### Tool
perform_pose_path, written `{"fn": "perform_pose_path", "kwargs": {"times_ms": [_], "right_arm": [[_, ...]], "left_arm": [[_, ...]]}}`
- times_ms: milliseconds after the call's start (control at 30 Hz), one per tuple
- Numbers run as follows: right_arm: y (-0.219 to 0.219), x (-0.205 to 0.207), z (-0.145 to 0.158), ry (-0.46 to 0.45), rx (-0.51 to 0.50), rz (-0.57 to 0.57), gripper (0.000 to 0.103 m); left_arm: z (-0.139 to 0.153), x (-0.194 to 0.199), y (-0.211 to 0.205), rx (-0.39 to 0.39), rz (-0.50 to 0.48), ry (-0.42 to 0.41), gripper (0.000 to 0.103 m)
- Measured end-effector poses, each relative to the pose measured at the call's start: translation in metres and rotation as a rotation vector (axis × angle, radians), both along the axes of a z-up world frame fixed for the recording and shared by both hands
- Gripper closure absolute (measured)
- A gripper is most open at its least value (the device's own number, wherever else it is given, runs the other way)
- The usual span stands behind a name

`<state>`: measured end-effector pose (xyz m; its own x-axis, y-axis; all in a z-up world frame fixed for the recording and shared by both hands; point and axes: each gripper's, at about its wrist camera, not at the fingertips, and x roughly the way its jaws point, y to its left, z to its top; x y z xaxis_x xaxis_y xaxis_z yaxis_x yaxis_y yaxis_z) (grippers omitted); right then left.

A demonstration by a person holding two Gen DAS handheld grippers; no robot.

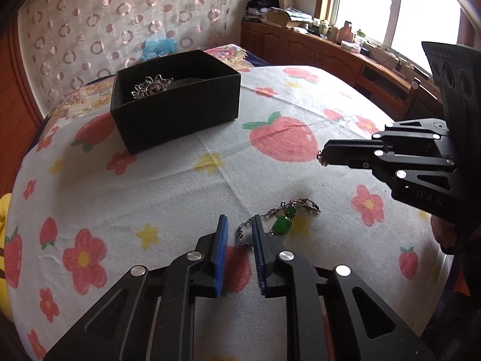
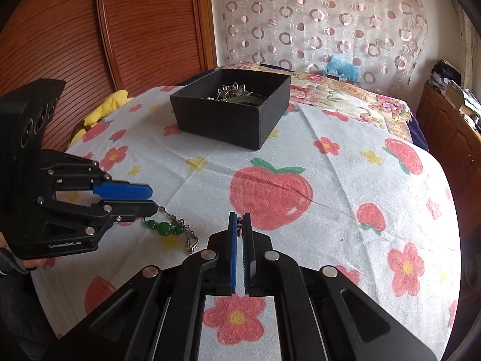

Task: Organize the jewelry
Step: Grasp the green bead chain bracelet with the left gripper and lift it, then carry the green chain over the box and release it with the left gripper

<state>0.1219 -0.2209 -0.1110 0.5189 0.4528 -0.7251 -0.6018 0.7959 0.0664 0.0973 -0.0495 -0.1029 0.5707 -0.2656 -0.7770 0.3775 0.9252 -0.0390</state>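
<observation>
A chain with green stones (image 1: 282,224) lies on the flowered cloth; in the right wrist view the chain (image 2: 163,228) is at the left. My left gripper (image 1: 239,222) is open, low over the cloth, with one end of the chain between its blue pads. It also shows in the right wrist view (image 2: 151,200). My right gripper (image 2: 239,221) is shut on a small metal piece (image 2: 239,225), held above the cloth to the right of the chain; it also shows in the left wrist view (image 1: 323,156). A black box (image 1: 176,99) with silver jewelry (image 1: 151,85) inside stands farther back; it also appears in the right wrist view (image 2: 231,108).
The flowered cloth (image 1: 180,180) covers a bed that drops off at the edges. A wooden headboard (image 2: 135,24) and a curtain (image 1: 120,9) stand behind. A low wooden cabinet (image 1: 330,51) with clutter runs under the window on the right.
</observation>
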Motion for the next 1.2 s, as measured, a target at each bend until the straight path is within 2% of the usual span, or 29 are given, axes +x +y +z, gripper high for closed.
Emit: {"fn": "perform_pose_path", "kwargs": {"times_ms": [33, 100, 333, 633, 1000, 1200], "right_arm": [[0.000, 0.000, 0.000, 0.000, 0.000, -0.001, 0.099], [-0.001, 0.001, 0.000, -0.001, 0.001, -0.003, 0.099], [-0.004, 0.006, 0.004, -0.012, 0.008, -0.009, 0.099], [-0.001, 0.018, 0.023, -0.050, 0.031, -0.008, 0.099], [0.016, 0.046, 0.049, -0.103, 0.066, 0.009, 0.099], [0.028, 0.066, 0.065, -0.134, 0.078, 0.014, 0.099]], "left_arm": [[0.000, -0.001, -0.001, 0.005, -0.001, -0.003, 0.090], [-0.001, -0.001, -0.003, 0.008, -0.007, -0.003, 0.101], [0.009, 0.000, -0.003, 0.009, -0.008, -0.025, 0.101], [0.054, 0.016, 0.004, -0.048, 0.021, -0.118, 0.101], [0.107, 0.050, 0.017, -0.046, 0.086, -0.247, 0.101], [0.124, 0.070, 0.024, -0.051, 0.116, -0.288, 0.101]]}}
